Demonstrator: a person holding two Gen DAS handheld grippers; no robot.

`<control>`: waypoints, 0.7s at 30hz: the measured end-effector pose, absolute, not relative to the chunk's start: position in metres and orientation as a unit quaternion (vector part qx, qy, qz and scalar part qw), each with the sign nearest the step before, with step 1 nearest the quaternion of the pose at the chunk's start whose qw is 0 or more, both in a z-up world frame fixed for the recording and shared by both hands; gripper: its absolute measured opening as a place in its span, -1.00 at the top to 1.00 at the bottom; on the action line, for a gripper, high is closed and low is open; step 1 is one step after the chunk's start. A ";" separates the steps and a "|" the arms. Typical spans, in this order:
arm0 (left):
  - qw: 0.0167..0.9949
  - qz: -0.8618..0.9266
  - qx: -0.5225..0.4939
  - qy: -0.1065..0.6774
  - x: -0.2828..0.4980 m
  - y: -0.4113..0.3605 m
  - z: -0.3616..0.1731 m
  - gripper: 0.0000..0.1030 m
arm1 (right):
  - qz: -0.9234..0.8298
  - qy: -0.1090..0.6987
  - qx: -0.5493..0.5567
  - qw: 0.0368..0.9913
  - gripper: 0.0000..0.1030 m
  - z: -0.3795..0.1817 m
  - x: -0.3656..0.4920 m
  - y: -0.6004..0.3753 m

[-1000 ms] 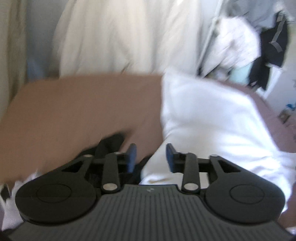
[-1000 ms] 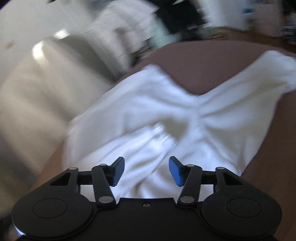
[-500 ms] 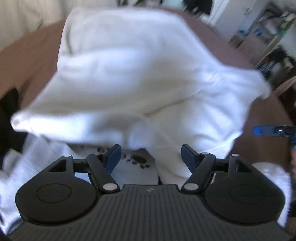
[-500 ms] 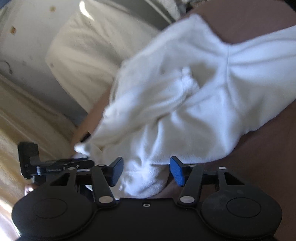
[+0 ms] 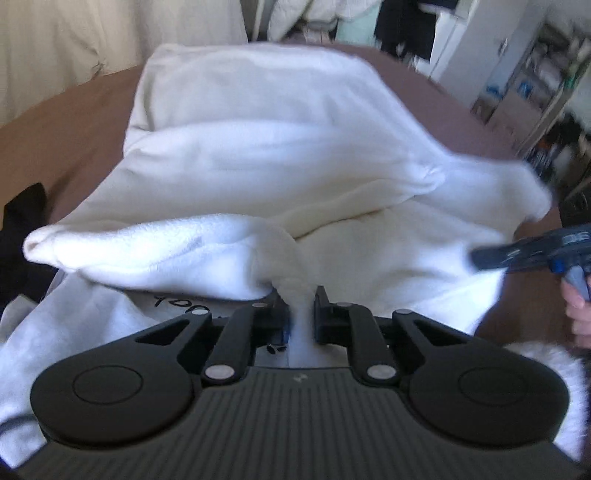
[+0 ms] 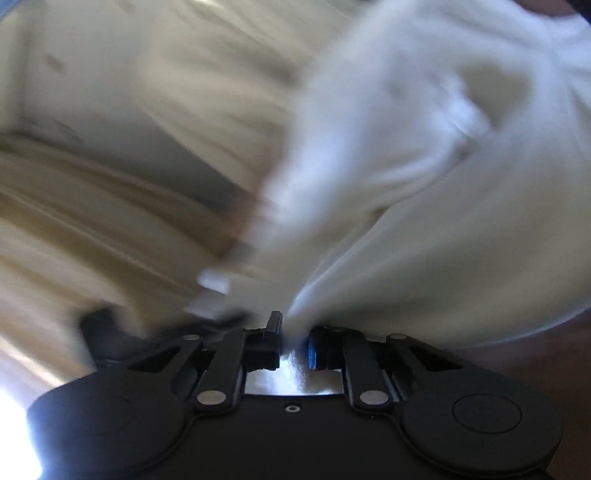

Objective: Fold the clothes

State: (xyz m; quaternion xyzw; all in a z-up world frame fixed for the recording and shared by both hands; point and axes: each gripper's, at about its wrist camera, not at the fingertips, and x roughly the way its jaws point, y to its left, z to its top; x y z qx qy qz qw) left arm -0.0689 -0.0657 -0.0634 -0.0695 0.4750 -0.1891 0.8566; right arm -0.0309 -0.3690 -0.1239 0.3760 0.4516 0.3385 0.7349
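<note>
A white fleece garment point(image 5: 266, 158) lies spread on a brown bed point(image 5: 55, 147). My left gripper point(image 5: 300, 308) is shut on a bunched fold of its near edge. My right gripper point(image 6: 293, 332) is shut on another part of the same white garment point(image 6: 424, 184); that view is badly motion-blurred. The right gripper also shows at the right edge of the left wrist view point(image 5: 532, 251), beside the garment's right side, held by a hand.
A light grey printed garment point(image 5: 74, 325) lies under the white one at near left. A black garment point(image 5: 22, 229) sits at the left edge. Cream curtains point(image 5: 110, 33) hang behind the bed; cluttered shelves point(image 5: 535, 74) and hanging clothes stand at the back right.
Both grippers were open over the white garment half a second ago. Now both have closed on its fabric, and the right wrist view swings fast.
</note>
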 end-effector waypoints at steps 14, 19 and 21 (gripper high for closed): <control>0.844 -0.196 -0.092 0.490 -0.096 -0.049 -0.072 0.69 | 0.240 0.491 0.353 0.759 0.29 -0.145 -0.095 -0.378; 0.887 -0.201 -0.044 0.414 -0.109 -0.064 -0.019 0.26 | 0.179 0.399 0.348 0.829 0.04 -0.117 -0.136 -0.429; 0.893 -0.216 -0.044 0.392 -0.105 -0.080 0.003 0.03 | 0.124 0.363 0.325 0.864 0.00 -0.104 -0.152 -0.451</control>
